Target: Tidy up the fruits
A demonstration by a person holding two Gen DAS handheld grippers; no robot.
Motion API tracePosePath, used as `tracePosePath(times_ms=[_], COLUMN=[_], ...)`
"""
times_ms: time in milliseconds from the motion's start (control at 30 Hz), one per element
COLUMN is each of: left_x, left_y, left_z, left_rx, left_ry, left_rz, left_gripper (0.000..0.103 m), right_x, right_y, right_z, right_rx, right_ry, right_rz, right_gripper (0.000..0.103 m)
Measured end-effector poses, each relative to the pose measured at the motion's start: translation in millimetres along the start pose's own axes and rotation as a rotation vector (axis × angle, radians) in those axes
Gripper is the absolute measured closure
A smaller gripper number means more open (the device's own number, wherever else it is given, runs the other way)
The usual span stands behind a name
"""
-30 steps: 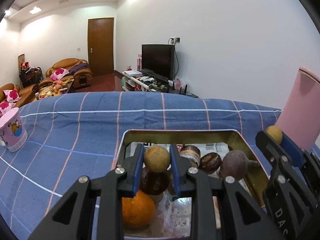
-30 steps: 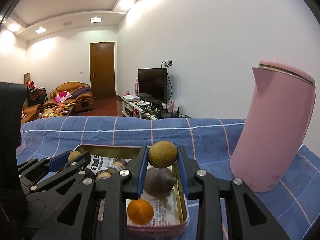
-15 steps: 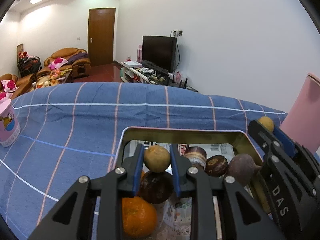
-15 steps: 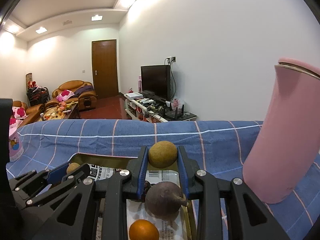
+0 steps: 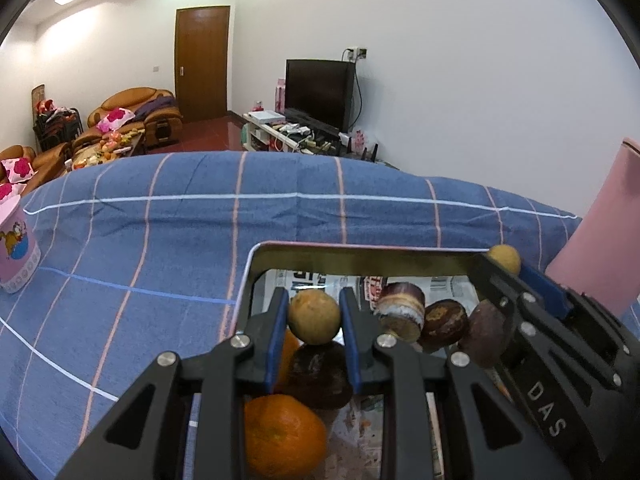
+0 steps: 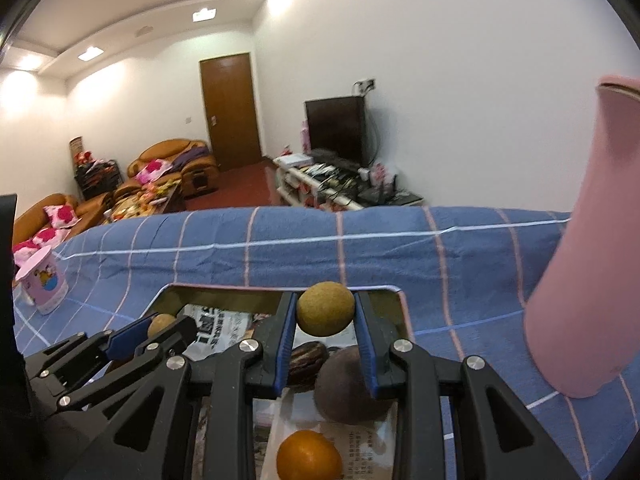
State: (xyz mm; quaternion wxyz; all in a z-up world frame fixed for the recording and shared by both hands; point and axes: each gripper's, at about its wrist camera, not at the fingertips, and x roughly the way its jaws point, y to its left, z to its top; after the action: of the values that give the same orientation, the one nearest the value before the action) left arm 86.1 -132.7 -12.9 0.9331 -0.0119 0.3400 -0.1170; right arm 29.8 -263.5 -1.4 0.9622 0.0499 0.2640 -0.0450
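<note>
My left gripper [image 5: 314,320] is shut on a small tan round fruit [image 5: 314,319], held over the metal tray [image 5: 360,249] lined with newspaper. My right gripper [image 6: 325,314] is shut on a second tan round fruit [image 6: 325,309] above the tray's far rim [image 6: 224,289]. In the left wrist view the right gripper [image 5: 505,264] shows at the tray's right corner with its fruit [image 5: 504,257]. Inside the tray lie an orange [image 5: 282,436], dark brown fruits [image 5: 318,374], a cut purple fruit [image 5: 402,307] and a round purple fruit [image 6: 346,386].
A tall pink jug [image 6: 588,248] stands right of the tray on the blue checked cloth [image 5: 160,248]. A pink cartoon cup [image 5: 14,252] sits at the far left. Sofas, a door and a television lie beyond the table's far edge.
Both grippers have tipped downward and the right one has slid forward over the tray, so the jug has moved to the frame's right edge. Both fruits stay clamped.
</note>
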Motion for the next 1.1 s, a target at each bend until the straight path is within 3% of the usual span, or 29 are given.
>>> tracePosePath(times_ms=[167, 267, 533, 600, 667, 700, 733, 833, 967, 1100], left_x=[1.2, -2.3, -12.9, -15.4, -22.6, -28.1, -35.1, -51.1, -64.6, -75.3], left_y=[-1.3, -1.4, 1.0, -0.7, -5.3, -8.2, -11.0, -15.7, -8.4, 1.7], left_z=[-0.4, -0.2, -7.0, -9.2, -13.6, -15.6, -17.3, -22.8, -27.5, -32.1], left_rx=[0.008, 0.005, -0.010, 0.000, 0.023, 0.038, 0.054, 0.111, 0.098, 0.074], left_ry=[0.013, -0.010, -0.034, -0.038, -0.058, -0.084, -0.121, -0.207, -0.264, -0.306], left_rz=[0.004, 0.047, -0.003, -0.032, -0.057, -0.031, -0.004, 0.042, 0.085, 0.107], left_gripper=[0.071, 0.056, 0.043, 0.033, 0.010, 0.004, 0.000, 0.000, 0.000, 0.000], right_x=[18.9, 18.8, 7.9, 0.2, -8.4, -13.5, -17.2, -39.2, -59.0, -71.3], right_y=[-4.4, -8.7, -19.9, -21.4, -24.5, -26.1, -27.3, -26.1, -26.0, -23.9], right_z=[-1.6, -2.6, -9.0, -9.1, -8.6, -8.9, -8.7, -8.2, -10.1, -14.4], right_rx=[0.037, 0.064, 0.144, 0.155, 0.171, 0.181, 0.190, 0.197, 0.175, 0.147], right_ry=[0.106, 0.105, 0.077, 0.048, 0.009, -0.017, -0.039, -0.152, -0.253, -0.292], right_rz=[0.152, 0.168, 0.192, 0.176, 0.151, 0.129, 0.114, 0.066, -0.031, -0.077], right_gripper=[0.072, 0.072, 0.070, 0.069, 0.049, 0.032, 0.027, 0.027, 0.027, 0.026])
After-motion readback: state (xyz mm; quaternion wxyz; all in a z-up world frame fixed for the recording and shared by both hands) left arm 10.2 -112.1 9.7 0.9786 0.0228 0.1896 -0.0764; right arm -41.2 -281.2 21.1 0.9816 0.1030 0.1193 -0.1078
